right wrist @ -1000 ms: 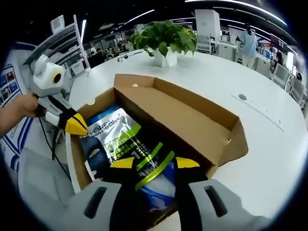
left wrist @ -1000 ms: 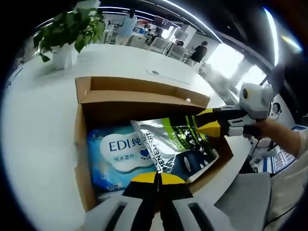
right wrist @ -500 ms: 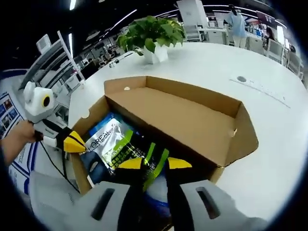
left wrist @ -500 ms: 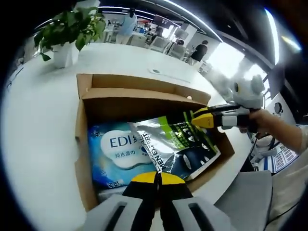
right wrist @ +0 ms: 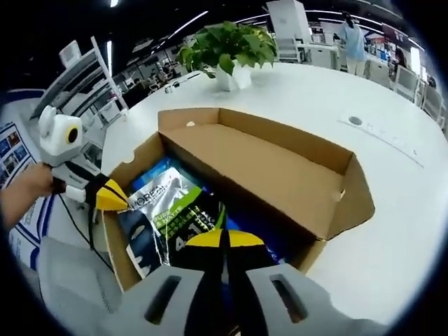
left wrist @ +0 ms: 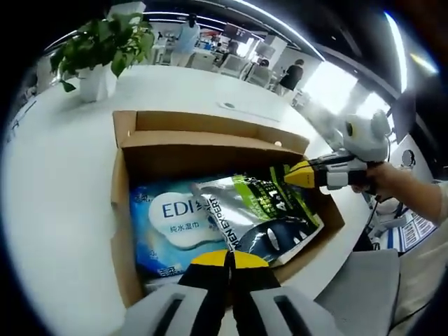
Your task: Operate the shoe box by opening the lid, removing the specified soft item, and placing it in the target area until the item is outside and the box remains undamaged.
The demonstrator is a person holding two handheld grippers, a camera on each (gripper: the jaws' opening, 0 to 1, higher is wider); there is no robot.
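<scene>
In the left gripper view, the left claw point(left wrist: 228, 257) at 6 o'clock is pressed shut with nothing in it, at the near wall of the open cardboard box point(left wrist: 120, 231). Inside the box lie a blue wipes pack point(left wrist: 168, 217) and, partly over it, a silver-green pouch point(left wrist: 259, 217). At 3 o'clock the right claw point(left wrist: 297, 174), closed, touches the pouch's edge. A potted plant point(left wrist: 98, 49) stands at 11 o'clock on the white worktop point(left wrist: 49, 182).

White table point(left wrist: 56, 210) w/ open cardboard shoe box point(left wrist: 119, 224) + potted plant point(left wrist: 98, 52) further back
</scene>
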